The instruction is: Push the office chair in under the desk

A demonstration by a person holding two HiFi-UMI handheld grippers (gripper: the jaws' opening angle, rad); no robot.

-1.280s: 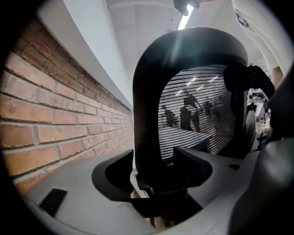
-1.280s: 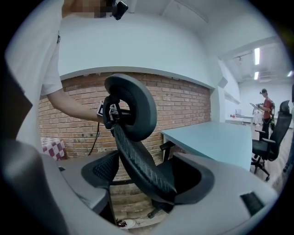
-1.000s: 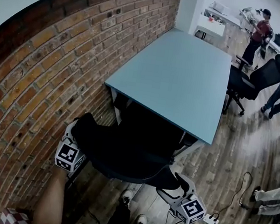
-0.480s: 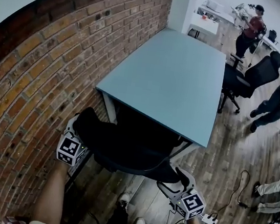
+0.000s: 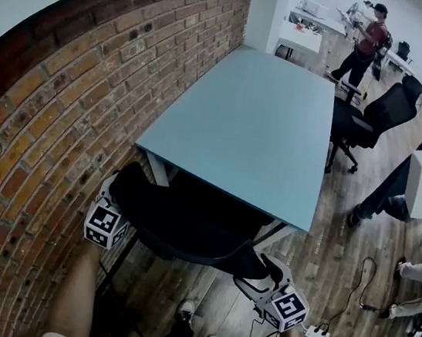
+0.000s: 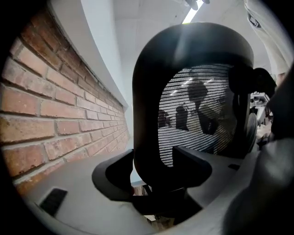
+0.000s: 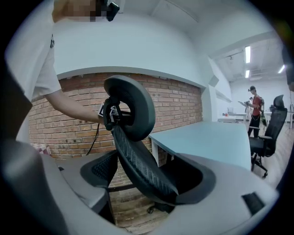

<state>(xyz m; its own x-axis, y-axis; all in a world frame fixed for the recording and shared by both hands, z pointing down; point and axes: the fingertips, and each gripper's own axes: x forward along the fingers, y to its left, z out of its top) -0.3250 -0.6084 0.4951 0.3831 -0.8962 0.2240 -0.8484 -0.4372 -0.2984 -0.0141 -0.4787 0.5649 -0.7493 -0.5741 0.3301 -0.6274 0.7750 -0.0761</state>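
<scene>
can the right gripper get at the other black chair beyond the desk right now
Probably not: the right gripper is clamped on the office chair, and the whole desk lies between it and the other black chair.

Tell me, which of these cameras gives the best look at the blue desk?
The head view: it looks down on the whole desk, top and edges alike. The right gripper view shows it only side-on, partly behind the office chair. In the left gripper view the chair's back blocks nearly all of it.
</scene>
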